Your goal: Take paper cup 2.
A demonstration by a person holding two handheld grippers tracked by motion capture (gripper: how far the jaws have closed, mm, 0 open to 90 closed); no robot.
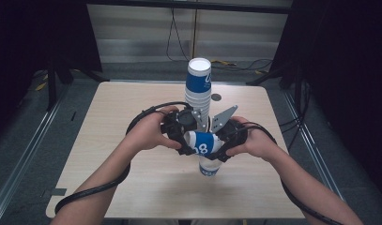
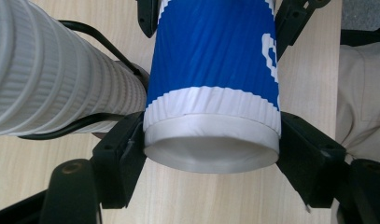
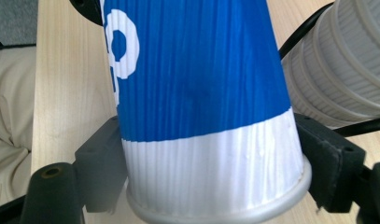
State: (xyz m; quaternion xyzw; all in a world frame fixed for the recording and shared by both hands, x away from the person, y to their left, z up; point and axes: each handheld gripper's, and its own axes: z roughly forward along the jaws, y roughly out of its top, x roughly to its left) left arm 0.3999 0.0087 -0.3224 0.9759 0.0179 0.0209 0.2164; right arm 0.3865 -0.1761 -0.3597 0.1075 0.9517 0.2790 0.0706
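A blue and white ribbed paper cup (image 1: 203, 141) lies level in the air between my two grippers over the middle of the table. My left gripper (image 1: 188, 140) is shut on its narrow base end; in the left gripper view both pads press the white band of the cup (image 2: 211, 70). My right gripper (image 1: 220, 149) is shut on the wide rim end, its pads against the white band of the cup (image 3: 197, 84) just above the rolled rim. Each hand wraps around its gripper's body.
A tall stack of cups (image 1: 198, 89) with a blue one on top stands just behind the grippers, close beside the held cup (image 2: 52, 88) (image 3: 346, 70). Another cup (image 1: 208, 168) stands on the wooden table (image 1: 132, 108) directly below. Cables trail from both grippers.
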